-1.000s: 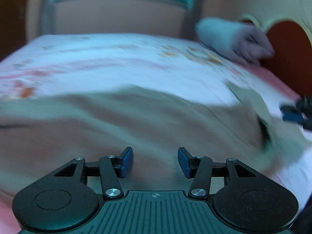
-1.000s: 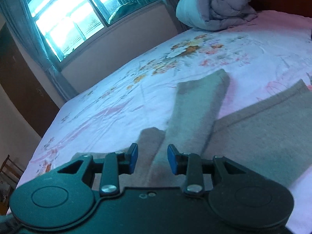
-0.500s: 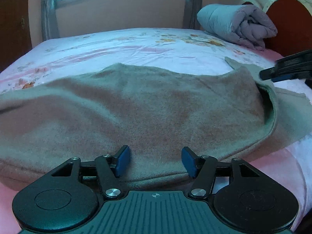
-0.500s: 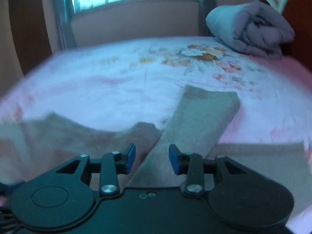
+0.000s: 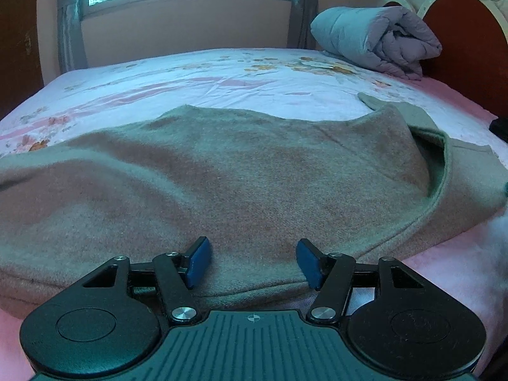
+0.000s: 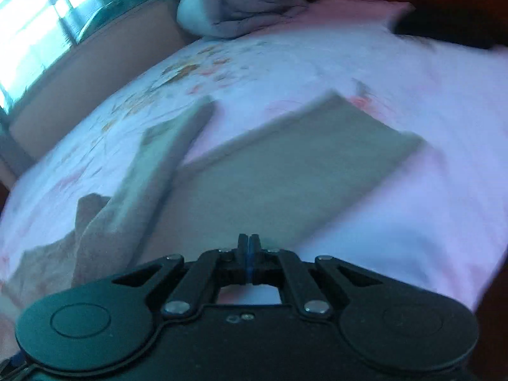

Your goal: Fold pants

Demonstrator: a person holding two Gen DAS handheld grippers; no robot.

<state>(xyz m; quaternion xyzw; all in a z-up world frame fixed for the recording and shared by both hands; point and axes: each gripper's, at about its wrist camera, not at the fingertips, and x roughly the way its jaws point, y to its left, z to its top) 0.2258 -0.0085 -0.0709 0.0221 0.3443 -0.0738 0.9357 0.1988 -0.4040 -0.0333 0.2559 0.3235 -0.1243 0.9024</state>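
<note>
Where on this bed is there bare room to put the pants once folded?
Bare floral sheet lies between the pants and the window wall, left of the rolled quilt. The near edge is crowded with pants; pink sheet right of the leg is free.

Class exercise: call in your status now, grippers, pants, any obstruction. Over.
Left gripper open over the pants, gripping nothing. Right gripper shut, apparently empty. Pants spread on the bed, legs apart. No obstruction.

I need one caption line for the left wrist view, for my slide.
Open left gripper over grey-brown pants on a floral bedsheet.
</note>
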